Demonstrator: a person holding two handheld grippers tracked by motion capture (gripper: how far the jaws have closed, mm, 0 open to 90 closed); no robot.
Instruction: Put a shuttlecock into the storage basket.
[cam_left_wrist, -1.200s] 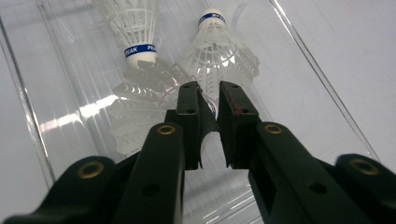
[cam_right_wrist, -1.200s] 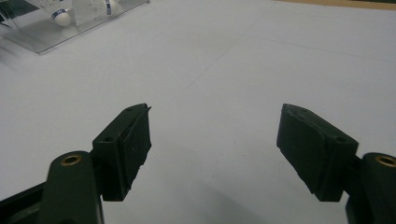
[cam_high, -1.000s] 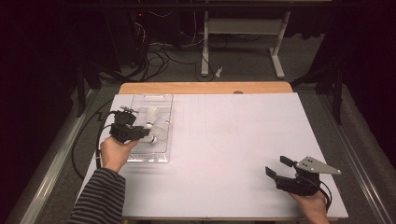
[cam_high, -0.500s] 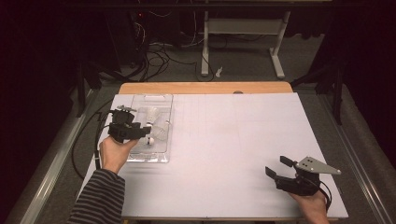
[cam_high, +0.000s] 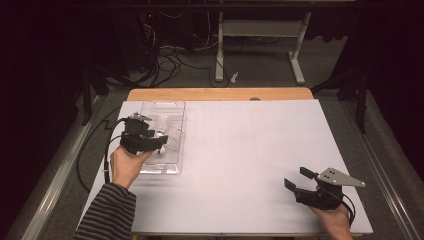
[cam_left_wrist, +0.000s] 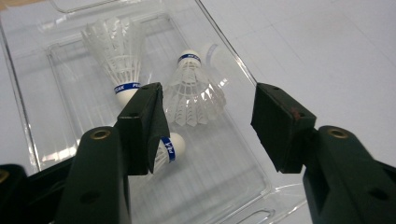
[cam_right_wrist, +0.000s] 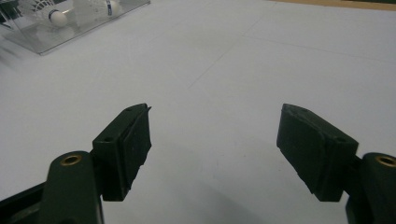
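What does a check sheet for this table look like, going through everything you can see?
Surface: white table top, bare in the middle.
Job's things: three shuttlecocks lying in a clear plastic tray.
Clutter: nothing seen.
Grippers: left tool over the tray, jaws just been opening, nothing pressed between them; right tool open, low over the bare table top.
Cables: black cable trailing from the left tool.
Surroundings: dark floor, cable tangle, white stand.

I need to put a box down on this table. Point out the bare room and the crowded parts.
The white table top is bare from the clear tray across to the right hand-held gripper, including the far right corner. It is crowded at the tray, with three shuttlecocks and the left hand-held gripper over it.
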